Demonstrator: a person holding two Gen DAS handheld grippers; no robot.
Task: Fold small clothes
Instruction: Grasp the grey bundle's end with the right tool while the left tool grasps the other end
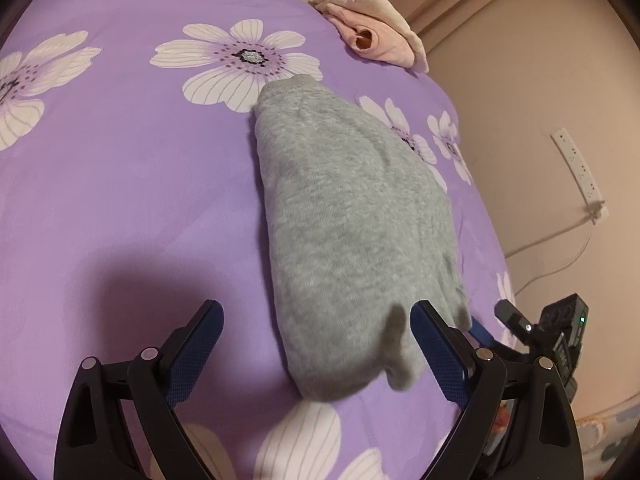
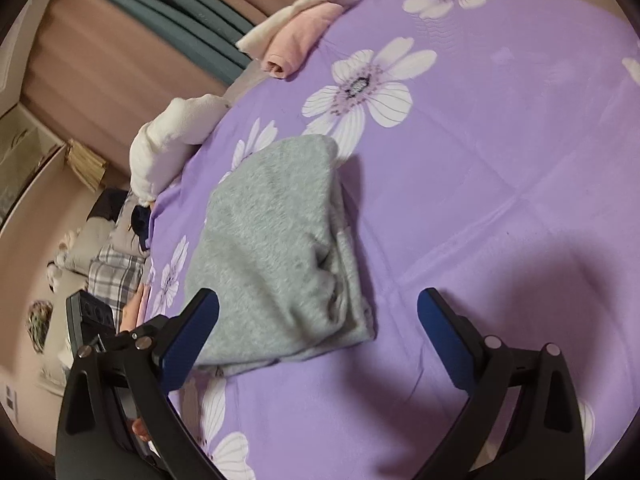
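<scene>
A grey knitted garment point(image 1: 344, 200) lies folded into a long narrow shape on the purple flowered bed sheet point(image 1: 120, 180). Its near end sits between the wide-apart fingers of my left gripper point(image 1: 318, 320), which is open and does not press on it. A small grey flap hangs beside the right finger point(image 1: 436, 344). In the right wrist view the same garment point(image 2: 276, 248) lies ahead and to the left. My right gripper point(image 2: 318, 304) is open, its left finger point(image 2: 192, 332) over the garment's near edge and bare sheet under the rest. The right gripper point(image 1: 540, 336) also shows at the left wrist view's lower right.
Pink and cream clothes point(image 1: 376, 36) point(image 2: 300, 36) lie at the bed's far edge, and a white cloth point(image 2: 172, 136) hangs over the side. On the floor beside the bed are a power strip point(image 1: 576, 164) with its cable and a heap of checked clothes point(image 2: 116, 264).
</scene>
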